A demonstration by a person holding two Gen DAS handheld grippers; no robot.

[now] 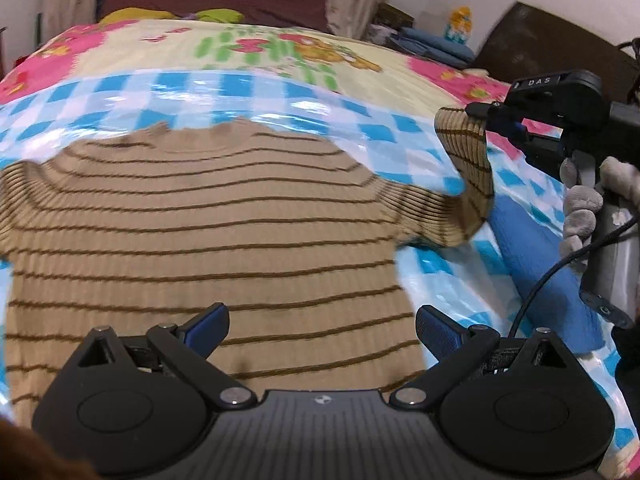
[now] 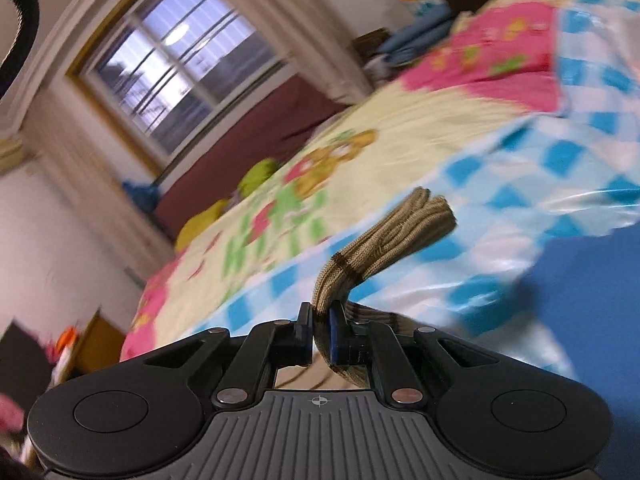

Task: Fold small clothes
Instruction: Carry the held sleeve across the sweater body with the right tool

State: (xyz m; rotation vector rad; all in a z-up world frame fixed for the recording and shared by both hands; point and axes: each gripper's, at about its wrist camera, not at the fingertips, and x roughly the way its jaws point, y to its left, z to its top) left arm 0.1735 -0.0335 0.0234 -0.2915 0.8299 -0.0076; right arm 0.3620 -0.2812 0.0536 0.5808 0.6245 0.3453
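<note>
**Sleeve pinched and lifted: what may slip, and what is on the bed**

The right gripper has its jaws pressed together on the cuff end of the sweater's right-hand sleeve; in the left wrist view the sleeve hangs up off the bed from those jaws, while the cuff pokes out beyond the fingertips in the right wrist view. The left gripper has its jaws spread wide with nothing between them; the tan striped sweater lies flat just ahead of and below them, its body on the glossy blue-checked sheet.

Risks, as I judge them:
- The pinch takes only a narrow bite of ribbed knit near the cuff. A quick swing across could pull the fabric out from between the pads, dropping the sleeve short of the body.
- The sheet looks slick. With the left jaws not pinning anything, drag from the sleeve could slide or skew the whole sweater, so the fold lands crooked.
- The blue cloth lying below the right jaws sits close to the sleeve; it might be snagged or bunch under the fold.
- The cable hanging by the person's gloved hand could brush the fabric.

Count: one sweater, two sleeves (the far-left one only partly in view), one blue cloth, two grippers, one gloved hand visible.
</note>
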